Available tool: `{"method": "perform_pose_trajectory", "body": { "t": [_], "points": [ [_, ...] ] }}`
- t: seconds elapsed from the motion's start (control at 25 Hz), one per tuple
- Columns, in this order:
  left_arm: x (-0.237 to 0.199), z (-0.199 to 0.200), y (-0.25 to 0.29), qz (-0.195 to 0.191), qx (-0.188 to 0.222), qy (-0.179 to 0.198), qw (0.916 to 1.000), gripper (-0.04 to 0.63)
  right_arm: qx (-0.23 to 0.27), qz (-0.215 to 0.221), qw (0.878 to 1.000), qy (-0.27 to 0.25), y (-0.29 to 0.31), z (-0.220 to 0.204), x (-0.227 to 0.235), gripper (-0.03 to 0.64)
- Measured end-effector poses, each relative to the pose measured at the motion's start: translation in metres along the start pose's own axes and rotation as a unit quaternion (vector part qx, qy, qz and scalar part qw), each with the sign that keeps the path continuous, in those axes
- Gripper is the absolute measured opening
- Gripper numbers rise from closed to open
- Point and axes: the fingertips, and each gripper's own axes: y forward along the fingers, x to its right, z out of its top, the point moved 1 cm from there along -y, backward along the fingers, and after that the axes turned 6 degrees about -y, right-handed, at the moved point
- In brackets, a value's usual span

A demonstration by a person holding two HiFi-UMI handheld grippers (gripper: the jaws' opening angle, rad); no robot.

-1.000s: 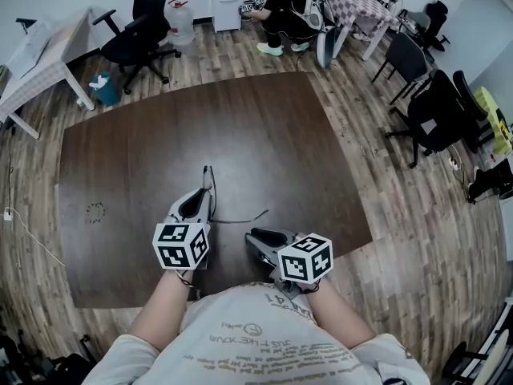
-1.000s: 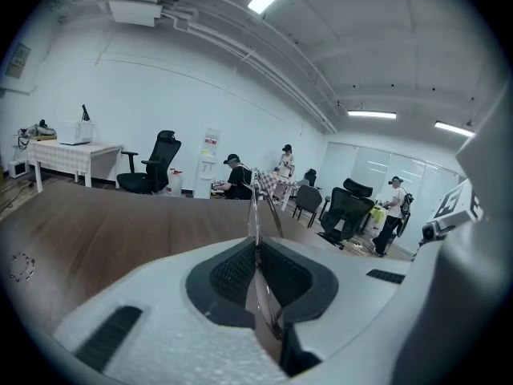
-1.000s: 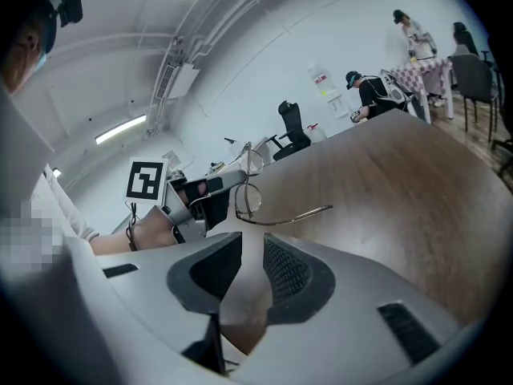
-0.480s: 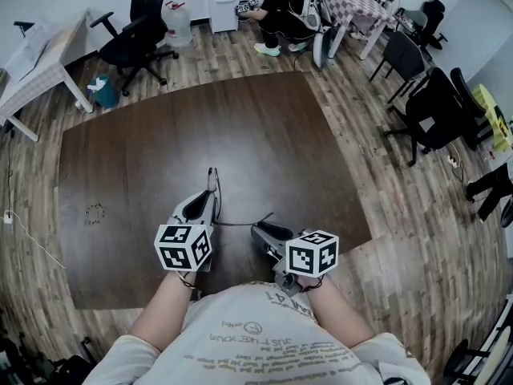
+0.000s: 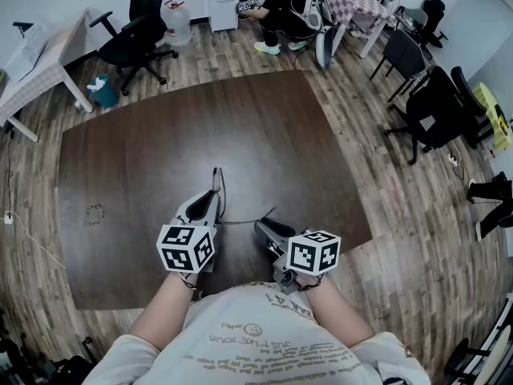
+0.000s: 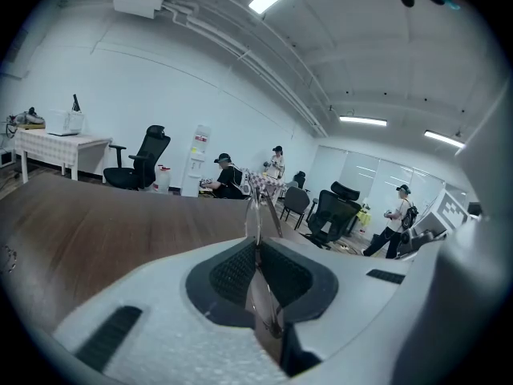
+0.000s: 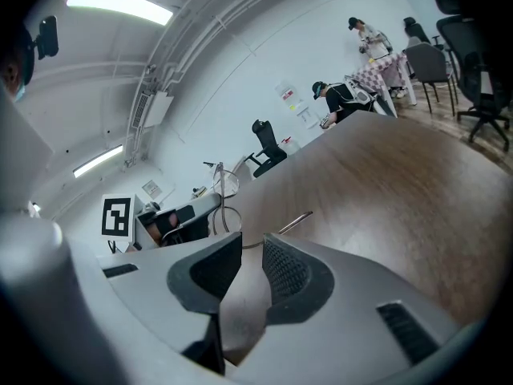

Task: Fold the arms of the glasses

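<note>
My left claw [image 5: 213, 196] is pinched tight on the glasses [image 6: 257, 219], over the table [image 5: 160, 127] near the edge closest to me. Their front stands on edge, its long axis running away from me toward the table's far side. One arm [image 7: 296, 220] sticks out sideways, unfolded, pointing toward the table's right edge. My right claw [image 7: 252, 239] sits just beside that arm, jaws slightly parted and gripping nothing.
</note>
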Motion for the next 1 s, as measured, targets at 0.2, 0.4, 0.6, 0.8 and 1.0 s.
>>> {"method": "perform_pose_trajectory", "body": {
  "t": [0.2, 0.4, 0.6, 0.8, 1.0],
  "points": [
    [0.007, -0.002, 0.004, -0.015, -0.007, 0.005, 0.9998, 0.034, 0.040, -0.004, 0.999, 0.020, -0.001, 0.018, 0.006, 0.091],
    [0.011, -0.003, 0.006, -0.025, -0.015, 0.012, 0.9995, 0.035, 0.057, -0.004, 0.998, 0.022, 0.002, 0.029, 0.005, 0.091],
    [0.021, -0.010, 0.008, -0.030, -0.021, 0.019, 0.9991, 0.034, 0.066, -0.006, 0.998, 0.022, -0.003, 0.032, 0.009, 0.074],
    [0.022, -0.011, 0.008, -0.038, -0.026, 0.039, 0.9982, 0.034, 0.073, -0.003, 0.997, 0.025, 0.003, 0.037, 0.006, 0.071],
    [0.031, -0.015, 0.010, -0.042, -0.030, 0.051, 0.9974, 0.035, 0.076, 0.010, 0.997, 0.028, 0.000, 0.041, 0.006, 0.071]
  ]
}}
